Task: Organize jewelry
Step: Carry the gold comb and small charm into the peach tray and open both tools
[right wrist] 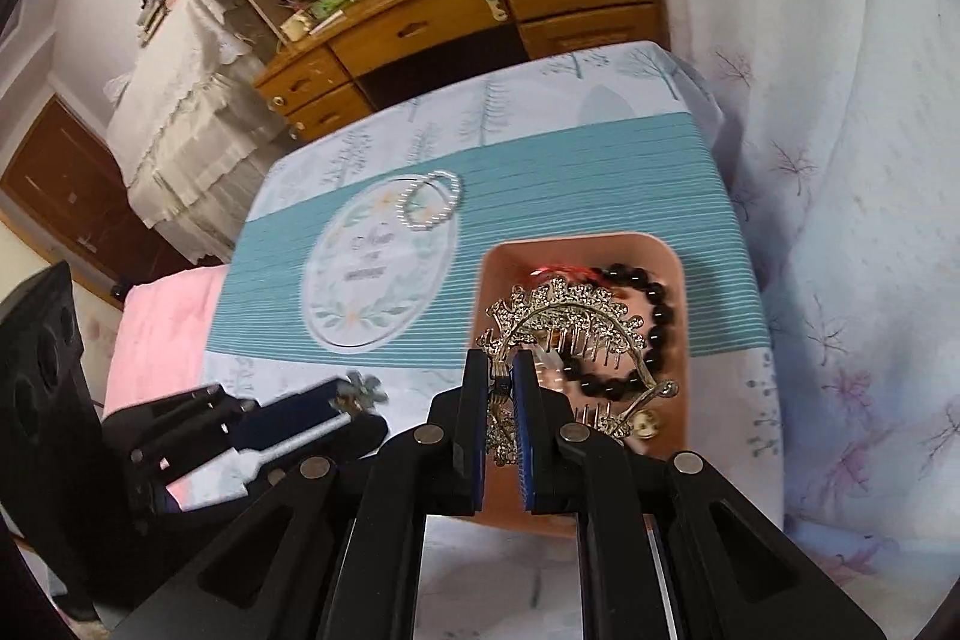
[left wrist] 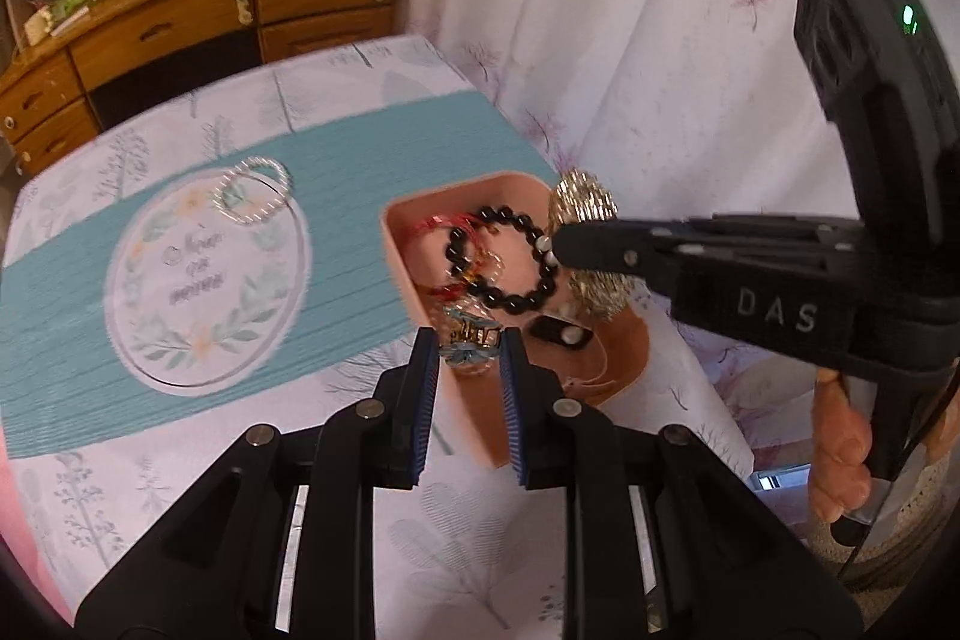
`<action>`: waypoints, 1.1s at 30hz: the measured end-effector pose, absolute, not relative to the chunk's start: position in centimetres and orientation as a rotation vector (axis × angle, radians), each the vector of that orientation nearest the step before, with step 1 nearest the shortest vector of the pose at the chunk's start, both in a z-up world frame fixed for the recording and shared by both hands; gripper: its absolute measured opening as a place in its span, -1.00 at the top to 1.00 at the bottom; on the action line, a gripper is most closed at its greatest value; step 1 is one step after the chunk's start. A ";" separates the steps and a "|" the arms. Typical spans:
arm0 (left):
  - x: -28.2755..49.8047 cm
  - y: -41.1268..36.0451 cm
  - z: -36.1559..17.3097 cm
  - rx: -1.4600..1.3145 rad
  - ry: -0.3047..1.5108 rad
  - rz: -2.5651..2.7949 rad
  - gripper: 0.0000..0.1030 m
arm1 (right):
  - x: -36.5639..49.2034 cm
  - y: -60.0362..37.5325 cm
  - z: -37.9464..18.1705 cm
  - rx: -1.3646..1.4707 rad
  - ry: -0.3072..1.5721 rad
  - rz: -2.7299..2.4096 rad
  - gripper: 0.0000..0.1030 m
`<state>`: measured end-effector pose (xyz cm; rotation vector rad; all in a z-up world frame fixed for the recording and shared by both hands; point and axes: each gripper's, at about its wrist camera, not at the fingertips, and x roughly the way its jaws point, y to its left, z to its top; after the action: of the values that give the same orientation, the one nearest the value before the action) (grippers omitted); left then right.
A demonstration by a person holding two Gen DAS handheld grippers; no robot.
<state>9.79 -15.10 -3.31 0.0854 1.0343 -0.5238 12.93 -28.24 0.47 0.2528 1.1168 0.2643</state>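
Jewelry is lying partly in a pink tray (right wrist: 678, 256) near the curtain-side edge of a table covered with a teal-and-white cloth (right wrist: 600, 196). The right gripper (right wrist: 499, 394) is pinching a gold rhinestone hair comb (right wrist: 576, 304) between nearly closed jaws, holding it above the tray with its teeth pointing down. In the left wrist view the same comb (left wrist: 585, 202) is showing behind the right gripper's (left wrist: 561, 244) black fingertip. The left gripper (left wrist: 468, 340) is gripping a small blue-and-gold clip-like piece (left wrist: 471, 346) at its narrow-set blue pads, over the tray's (left wrist: 414, 280) near corner. A black bead bracelet (left wrist: 510, 262) and a red cord piece (left wrist: 441, 223) are resting inside the tray. A pearl bracelet (left wrist: 252, 190) is lying well apart on the cloth's round floral print. A hand (left wrist: 840, 454) is clasping the right gripper's handle.
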 end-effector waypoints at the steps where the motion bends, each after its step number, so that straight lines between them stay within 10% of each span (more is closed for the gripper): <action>1: 9.9 -15.6 -3.9 0.084 1.048 -0.527 0.66 | 13.3 -28.5 0.1 0.251 1.122 0.264 0.84; 33: 13.1 -16.9 -10.6 0.003 1.147 -0.518 0.59 | 22.4 -26.7 -9.5 0.236 1.275 0.200 0.77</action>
<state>13.14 -16.88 -10.58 0.0031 1.1467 -0.5179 22.40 -26.69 -9.55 0.2363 1.2753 0.2004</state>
